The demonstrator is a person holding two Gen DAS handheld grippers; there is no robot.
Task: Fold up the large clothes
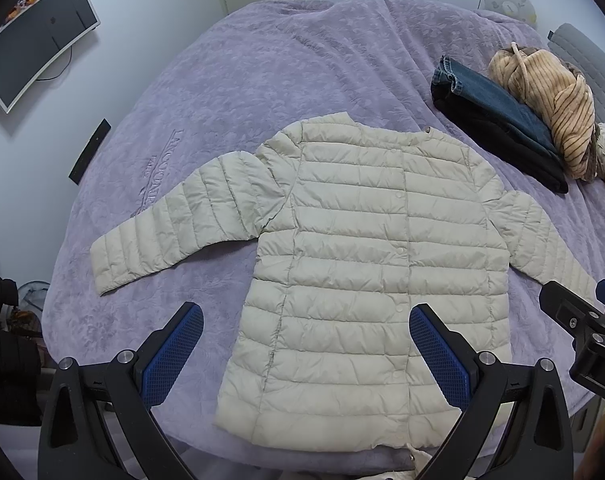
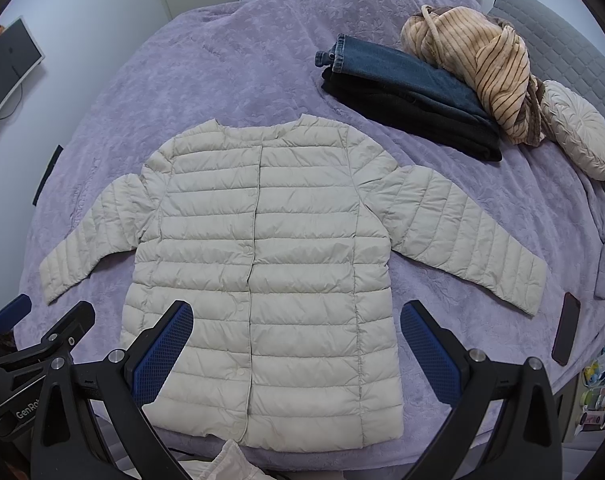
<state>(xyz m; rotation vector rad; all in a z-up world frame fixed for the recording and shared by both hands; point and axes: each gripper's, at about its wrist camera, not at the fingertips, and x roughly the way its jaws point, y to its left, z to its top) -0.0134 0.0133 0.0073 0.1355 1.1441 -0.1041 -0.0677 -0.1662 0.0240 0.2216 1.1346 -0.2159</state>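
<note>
Jacket laid flat, both grippers empty above its hem

Left wrist view: the cream jacket (image 1: 366, 264) lay buttoned and spread face up on the purple bedspread (image 1: 230, 80), filling the centre and lower middle of the frame, one sleeve reaching to the left edge of centre, the other running off to the right. The left gripper (image 1: 306, 352) hung over the hem with its blue pads well apart and nothing between them. Folded jeans (image 1: 498, 120) and a striped garment (image 1: 550, 96) sat at the upper right, apart from the jacket.

Right wrist view: the jacket (image 2: 270, 264) again took the centre. The right gripper (image 2: 296, 348) hovered over the lower hem, jaws spread and empty. A phone (image 2: 566, 328) lay at the right edge, near the sleeve cuff.

Folding looked not yet begun. A sound first move would be pinching a cuff, thin edge only, and carrying the sleeve across the chest; puffy quilting springs back, so pressing each fold flat should help.
</note>
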